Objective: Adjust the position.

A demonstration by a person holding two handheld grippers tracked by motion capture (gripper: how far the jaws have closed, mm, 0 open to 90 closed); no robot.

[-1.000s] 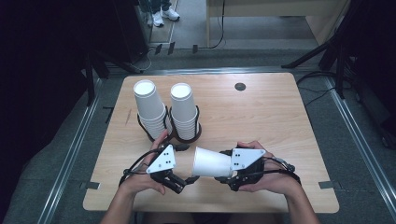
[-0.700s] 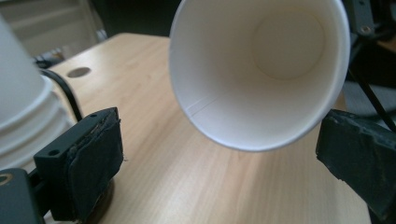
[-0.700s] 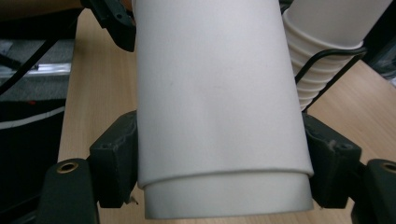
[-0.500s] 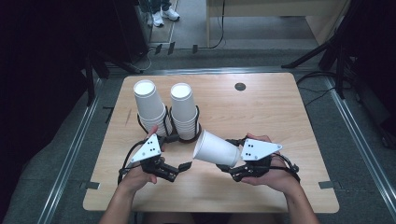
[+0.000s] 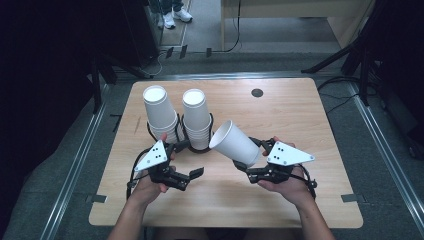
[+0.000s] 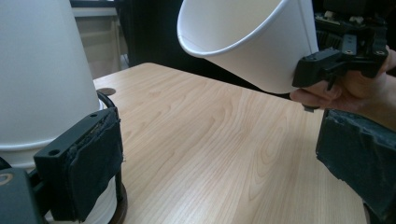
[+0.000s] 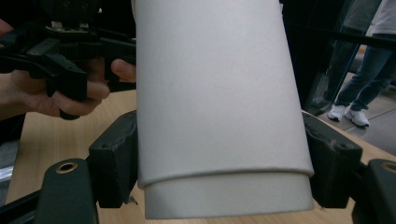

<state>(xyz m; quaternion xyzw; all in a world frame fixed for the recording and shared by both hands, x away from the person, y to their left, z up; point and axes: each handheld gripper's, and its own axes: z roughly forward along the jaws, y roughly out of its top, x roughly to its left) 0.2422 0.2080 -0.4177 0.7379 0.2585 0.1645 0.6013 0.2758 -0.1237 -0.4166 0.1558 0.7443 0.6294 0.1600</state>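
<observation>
Two stacks of upturned paper cups stand side by side in black ring holders left of centre on the worktop (image 5: pixel 300 120), the left stack (image 5: pixel 159 112) leaning toward 11 o'clock and the right stack (image 5: pixel 196 117) just beside it. Left tool (image 5: pixel 192 174), jaws apart with nothing between them, sits at 6 o'clock of the stacks (one pad close against the nearer stack in the left gripper view). Right tool (image 5: pixel 248 162) is clamped on the base of a single white cup (image 5: pixel 235 142), held clear of the wood, mouth tilted toward 10 o'clock, near the right stack.
</observation>
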